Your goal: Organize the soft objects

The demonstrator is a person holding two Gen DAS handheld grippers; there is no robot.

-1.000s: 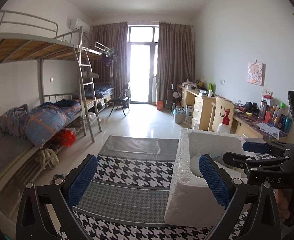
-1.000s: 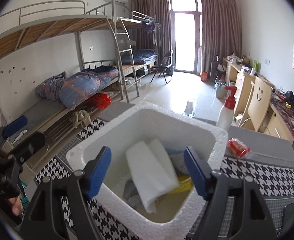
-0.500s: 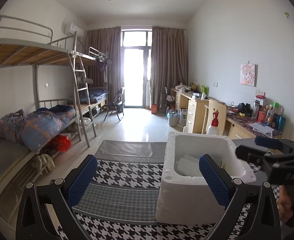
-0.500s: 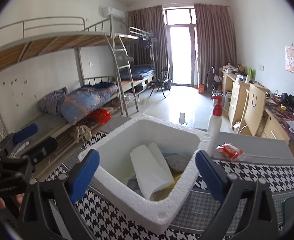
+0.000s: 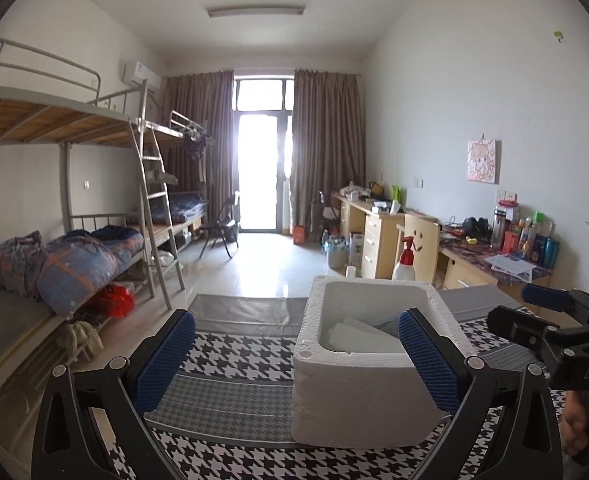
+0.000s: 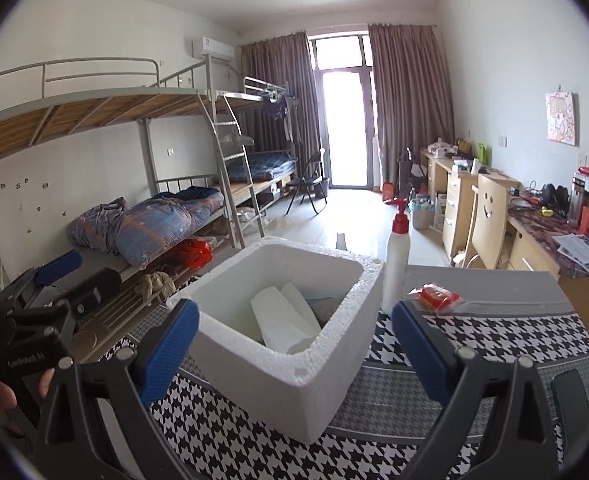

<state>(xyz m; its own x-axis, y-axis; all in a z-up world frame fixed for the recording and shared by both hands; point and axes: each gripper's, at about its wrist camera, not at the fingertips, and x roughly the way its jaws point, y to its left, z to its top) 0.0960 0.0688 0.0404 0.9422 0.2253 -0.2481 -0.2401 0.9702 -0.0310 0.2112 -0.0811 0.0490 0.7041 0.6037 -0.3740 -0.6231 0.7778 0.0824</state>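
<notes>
A white foam box [image 5: 358,380] [image 6: 286,368] stands on the houndstooth-covered table [image 6: 230,440]. Inside it lies a folded white cloth [image 6: 282,320] [image 5: 358,336] on top of other soft items. My left gripper [image 5: 294,356] is open and empty, set back from the box's left front. It also shows at the left edge of the right wrist view as the left gripper [image 6: 54,288], held by a hand. My right gripper [image 6: 294,344] is open wide and empty, short of the box and above table height. It appears at the right as the right gripper [image 5: 546,320].
A white pump bottle with a red top [image 6: 396,264] stands behind the box. A red packet [image 6: 434,296] lies on the grey strip to its right. A dark flat object [image 6: 570,396] lies near the table's right front. Bunk beds [image 5: 74,264] line the left, desks [image 6: 534,240] the right.
Both grippers have drawn back from the foam box, which now looks smaller and farther. The right jaws have spread wider. The white cloth stays in the box.
</notes>
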